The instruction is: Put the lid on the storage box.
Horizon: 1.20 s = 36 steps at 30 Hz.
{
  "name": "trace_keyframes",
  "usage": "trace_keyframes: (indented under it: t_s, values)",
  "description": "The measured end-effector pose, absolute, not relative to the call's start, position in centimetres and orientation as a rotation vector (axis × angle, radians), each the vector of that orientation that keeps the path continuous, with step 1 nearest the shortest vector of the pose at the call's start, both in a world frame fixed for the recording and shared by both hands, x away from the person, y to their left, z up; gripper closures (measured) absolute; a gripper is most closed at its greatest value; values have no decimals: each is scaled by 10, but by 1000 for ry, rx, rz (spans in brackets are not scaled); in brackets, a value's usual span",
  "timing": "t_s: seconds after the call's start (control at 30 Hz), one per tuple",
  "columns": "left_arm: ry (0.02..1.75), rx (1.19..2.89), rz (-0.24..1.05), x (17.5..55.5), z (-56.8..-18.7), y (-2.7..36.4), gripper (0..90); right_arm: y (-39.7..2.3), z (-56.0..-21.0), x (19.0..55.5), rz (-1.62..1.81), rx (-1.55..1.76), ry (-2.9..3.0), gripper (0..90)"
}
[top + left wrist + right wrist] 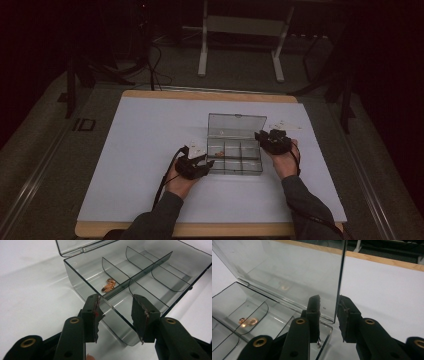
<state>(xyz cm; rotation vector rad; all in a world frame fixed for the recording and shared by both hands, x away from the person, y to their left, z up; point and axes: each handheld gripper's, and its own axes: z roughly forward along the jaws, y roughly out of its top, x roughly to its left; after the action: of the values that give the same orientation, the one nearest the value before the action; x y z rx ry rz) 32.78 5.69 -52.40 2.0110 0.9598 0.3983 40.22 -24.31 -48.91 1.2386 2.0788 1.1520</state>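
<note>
Where the person's left forearm comes up over the white table (140, 150), the left gripper (206, 164) sits at the near-left corner of the clear box (235, 150). In the left gripper view its matte black jaws, worn and ragged along the inner pads, straddle that rounded corner wall (117, 317) with a gap on each side, so they stand apart and clamp nothing. The box is smoky transparent plastic, rectangular with rounded corners, split by thin curved dividers (113, 271) into six compartments. One compartment on the left side, in the row by the hinge, holds a small heap of coppery metal bits (109, 285), shiny and fine; what they are exactly I cannot tell. The other compartments look bare. The hinged lid (237, 126) is the same clear plastic, flat, standing open and tilted back behind the tray. No writing or brand is readable on the box. Some small pale bits (196, 146) lie on the table just left of the box, too small to tell. At the box's right end the right gripper (260, 136) has one jaw on each side of the lid's thin right edge (340, 277); the jaws are partly spread, and whether the pads actually press the edge I cannot tell. The table top is smooth white with a light wood rim (210, 93).
</note>
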Motion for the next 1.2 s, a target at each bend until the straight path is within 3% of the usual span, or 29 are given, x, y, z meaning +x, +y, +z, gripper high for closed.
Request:
trace_keyframes:
  t_s: [0.87, 1.2]
  values:
    - [937, 2036, 385, 330, -522, 58, 586, -245, -490, 391, 1137, 1216, 2059, 770]
    - [921, 2014, 391, 333, -505, 59, 617, -246, -490, 389, 1130, 1202, 2061, 795]
